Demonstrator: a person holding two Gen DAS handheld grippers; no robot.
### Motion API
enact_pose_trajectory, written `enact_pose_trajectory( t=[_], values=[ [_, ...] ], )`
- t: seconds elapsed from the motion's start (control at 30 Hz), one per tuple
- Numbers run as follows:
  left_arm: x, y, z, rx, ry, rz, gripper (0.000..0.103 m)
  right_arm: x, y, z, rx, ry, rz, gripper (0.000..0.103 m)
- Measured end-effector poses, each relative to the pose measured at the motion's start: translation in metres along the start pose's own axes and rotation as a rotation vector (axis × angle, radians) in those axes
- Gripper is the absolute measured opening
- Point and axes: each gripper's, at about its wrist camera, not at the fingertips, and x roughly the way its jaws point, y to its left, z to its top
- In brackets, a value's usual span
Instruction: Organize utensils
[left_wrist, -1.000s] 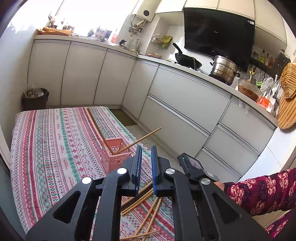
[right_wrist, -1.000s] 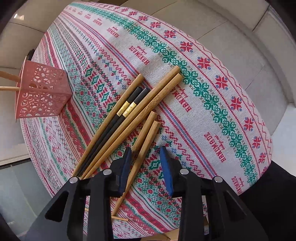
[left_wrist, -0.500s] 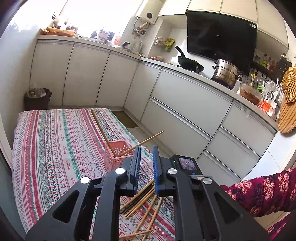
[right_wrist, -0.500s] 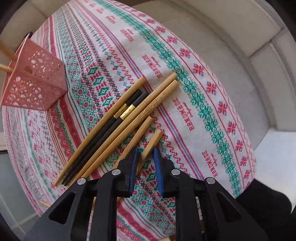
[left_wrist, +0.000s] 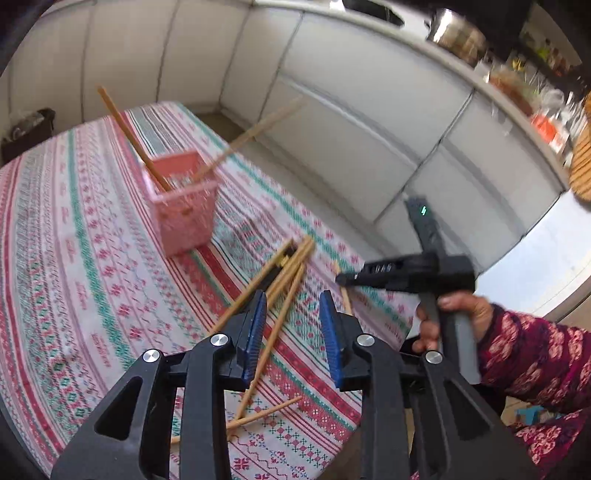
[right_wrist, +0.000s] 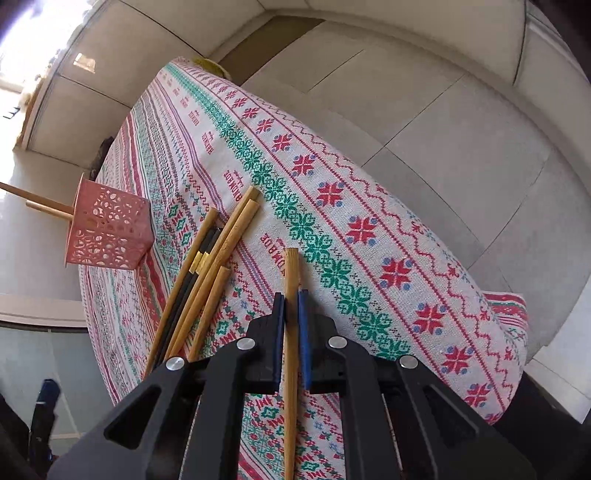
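- The pink basket (left_wrist: 183, 205) stood on the worktop (left_wrist: 74, 258) with two chopsticks (left_wrist: 131, 136) leaning out, one up-left, one up-right
- The loose bundle of chopsticks (left_wrist: 284, 269) lay diagonally between basket and tongs
- The left tongs (left_wrist: 291, 332) hung released above the bundle
- The right tongs (right_wrist: 291, 325) were clenched on a single bamboo chopstick (right_wrist: 291, 273), its long axis along the fingers, tip pointing away
- In the left view that chopstick was mostly hidden behind the right tongs; its rear end was cut off below the frame
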Motion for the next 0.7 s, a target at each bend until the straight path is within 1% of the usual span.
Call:
enact_pose_trajectory(
  t=[0.03,0.1,0.13,0.2,0.3,0.37,0.4,0.47,0.63,0.67,0.7],
  values=[
    [0.019,-0.004,0.002,0.01,0.051,0.0,0.028,-0.006,0.002,0.0,-0.021,0.0,-0.009,0.008],
    [0.053,-0.01,0.007,0.03,0.145,0.007,0.028,-0.003,0.001,0.002,-0.033,0.019,-0.004,0.008],
    [0.067,-0.011,0.008,0.046,0.179,0.028,0.028,0.001,0.002,0.004,-0.034,0.029,0.003,0.008],
    [0.09,-0.017,0.014,0.095,0.234,0.075,0.028,-0.006,-0.008,0.005,-0.056,0.04,0.01,0.008],
    [0.113,-0.029,0.017,0.183,0.295,0.099,0.028,0.001,-0.006,0.0,-0.085,0.055,0.014,0.008],
    [0.125,-0.031,0.014,0.239,0.337,0.142,0.028,0.0,-0.004,0.0,-0.105,0.057,0.004,0.008],
    [0.13,-0.032,0.015,0.254,0.354,0.148,0.028,0.0,-0.004,0.0,-0.112,0.06,0.001,0.008],
    [0.137,-0.034,0.014,0.272,0.38,0.138,0.028,-0.001,-0.005,0.0,-0.113,0.069,0.006,0.008],
    [0.158,-0.031,0.013,0.32,0.453,0.185,0.028,0.001,-0.014,0.001,-0.066,0.123,0.067,0.008],
    [0.162,-0.029,0.012,0.325,0.473,0.186,0.028,0.002,-0.014,0.001,-0.063,0.131,0.07,0.008],
    [0.163,-0.03,0.012,0.341,0.476,0.178,0.029,0.002,-0.012,0.001,-0.072,0.132,0.065,0.008]
  ],
)
